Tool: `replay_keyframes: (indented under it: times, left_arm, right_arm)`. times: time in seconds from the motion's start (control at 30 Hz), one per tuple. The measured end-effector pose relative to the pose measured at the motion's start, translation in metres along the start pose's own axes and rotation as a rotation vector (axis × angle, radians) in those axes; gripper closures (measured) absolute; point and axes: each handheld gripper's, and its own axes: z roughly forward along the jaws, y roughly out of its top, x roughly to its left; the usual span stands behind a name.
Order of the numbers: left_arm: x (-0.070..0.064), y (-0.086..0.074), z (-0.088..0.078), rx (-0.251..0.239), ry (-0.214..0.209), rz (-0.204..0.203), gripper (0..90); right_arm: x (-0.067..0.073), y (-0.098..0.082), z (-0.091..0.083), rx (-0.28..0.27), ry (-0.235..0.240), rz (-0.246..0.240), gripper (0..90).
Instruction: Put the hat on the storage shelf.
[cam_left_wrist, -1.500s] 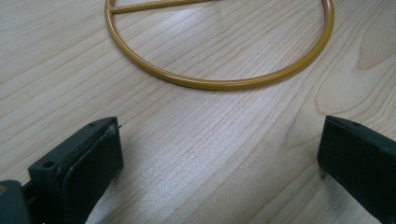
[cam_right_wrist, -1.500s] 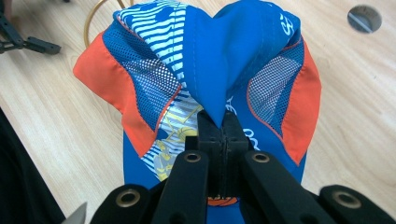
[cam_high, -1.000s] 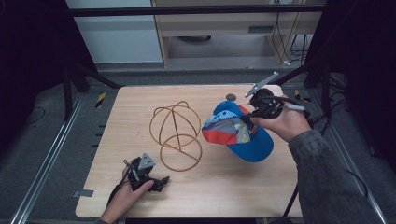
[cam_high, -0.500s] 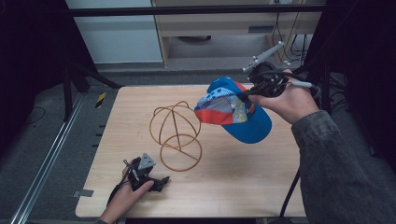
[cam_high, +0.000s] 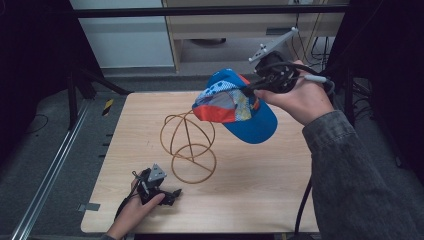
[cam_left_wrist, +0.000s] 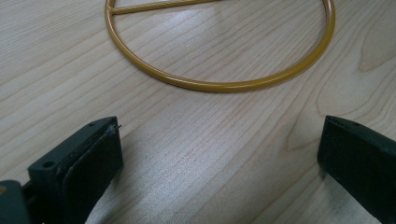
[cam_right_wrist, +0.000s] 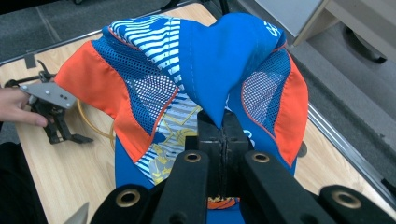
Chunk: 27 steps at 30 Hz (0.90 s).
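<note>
My right gripper (cam_right_wrist: 223, 140) pinches the cap (cam_high: 235, 106) aloft, hiding part of the wire stand (cam_high: 188, 146). My left gripper (cam_left_wrist: 219, 154) rests spread on the table (cam_high: 260, 190).

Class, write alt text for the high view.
The right gripper holds a blue and orange cap in the air above a gold wire stand on a wooden table. The left gripper rests open near the table's front edge.
</note>
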Motion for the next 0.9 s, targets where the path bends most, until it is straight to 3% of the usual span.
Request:
replay_keyframes:
  times: [0.23,0.9]
  left_arm:
    - [0.0,0.0,0.0,0.0,0.0,0.0,0.0]
    - [0.0,0.0,0.0,-0.002,0.002,-0.002,0.0]
  right_arm:
    - [0.006,0.022,0.02,-0.002,0.027,-0.028,90.0]
    - [0.023,0.057,0.061,-0.001,0.067,-0.072,90.0]
